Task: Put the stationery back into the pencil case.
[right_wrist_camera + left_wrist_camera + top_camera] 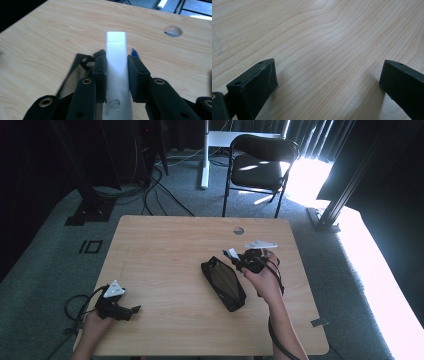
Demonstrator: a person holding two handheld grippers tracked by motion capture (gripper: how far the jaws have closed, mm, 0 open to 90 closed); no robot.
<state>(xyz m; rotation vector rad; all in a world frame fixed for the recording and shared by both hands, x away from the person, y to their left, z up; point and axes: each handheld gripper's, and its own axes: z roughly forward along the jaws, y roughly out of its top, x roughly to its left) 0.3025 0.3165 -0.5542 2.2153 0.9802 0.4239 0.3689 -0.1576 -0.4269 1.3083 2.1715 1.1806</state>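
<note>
My right gripper [236, 258] hovers above the table [160, 250], right of centre, shut on a flat white bar [232, 253]. In the right gripper view the white bar [115, 45] sticks out forward between the two pads [100, 72], with a small printed mark near its lower end. A black pouch [223, 282] lies on the table just left of and below that gripper, and its open end [76, 71] shows under the jaws. My left gripper [131, 311] rests at the front left of the table, open [328, 72], with bare wood between its jaws.
A round cable hole [238, 230] sits in the table near its far edge [173, 30]. A small blue tip [135, 53] peeks out beside the right pad. A black chair [257, 167] stands beyond the table, with cables on the carpet at the far left.
</note>
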